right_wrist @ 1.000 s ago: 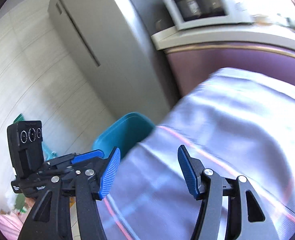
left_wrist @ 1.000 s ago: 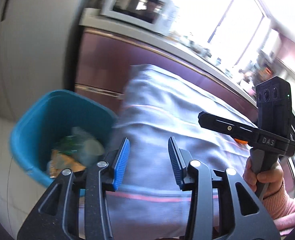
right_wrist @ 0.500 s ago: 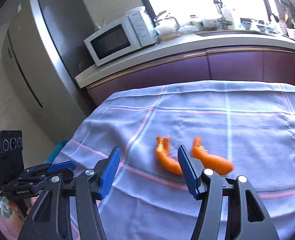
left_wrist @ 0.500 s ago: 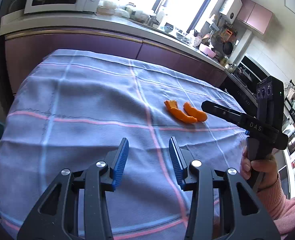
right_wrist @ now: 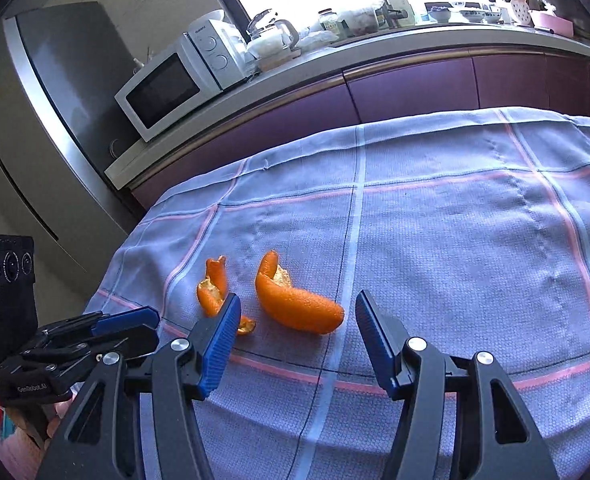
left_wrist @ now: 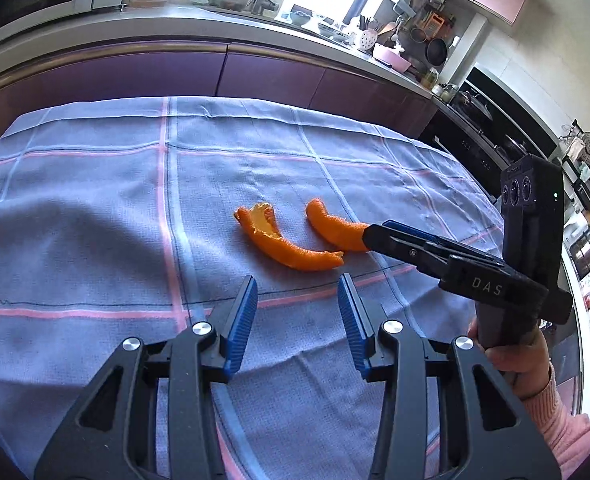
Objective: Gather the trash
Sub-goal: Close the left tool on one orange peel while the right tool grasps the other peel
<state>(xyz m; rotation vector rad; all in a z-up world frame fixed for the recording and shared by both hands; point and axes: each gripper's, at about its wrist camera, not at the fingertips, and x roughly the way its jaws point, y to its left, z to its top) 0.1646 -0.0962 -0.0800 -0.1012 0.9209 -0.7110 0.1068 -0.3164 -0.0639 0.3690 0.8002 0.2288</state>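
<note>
**Both grippers open above two orange peels on the table**

1. Work surface. A table is covered by a blue-grey checked tablecloth (left_wrist: 95, 208) with pink and pale blue lines. Behind it runs a kitchen counter (right_wrist: 335, 56) with purple cabinet fronts. A white microwave (right_wrist: 171, 84) stands on the counter, and a steel refrigerator (right_wrist: 47, 120) stands at the counter's end.

2. Task items. Two pieces of orange peel lie on the tablecloth, near each other and apart.
   - The thin curled peel (left_wrist: 283, 240) lies with its pale inner side partly showing at one end. In the right wrist view it is partly hidden behind the right gripper's near finger.
   - The thick peel (right_wrist: 295, 304) lies skin side up, just beside the thin one.

3. Left gripper (left_wrist: 297, 320). Its blue-padded jaws stand apart with nothing between them. It points down at the tablecloth, with the thin curled peel just ahead of the fingertips.

4. Right gripper (right_wrist: 297, 344). Its jaws stand apart, wider than the left pair, and grip nothing. The thick peel lies just ahead of the gap between the pads. In the left wrist view the tip of this gripper reaches the end of the thick peel; contact cannot be confirmed.

5. Operator. A hand (left_wrist: 511, 356) in a pink sleeve holds the right gripper's handle.
</note>
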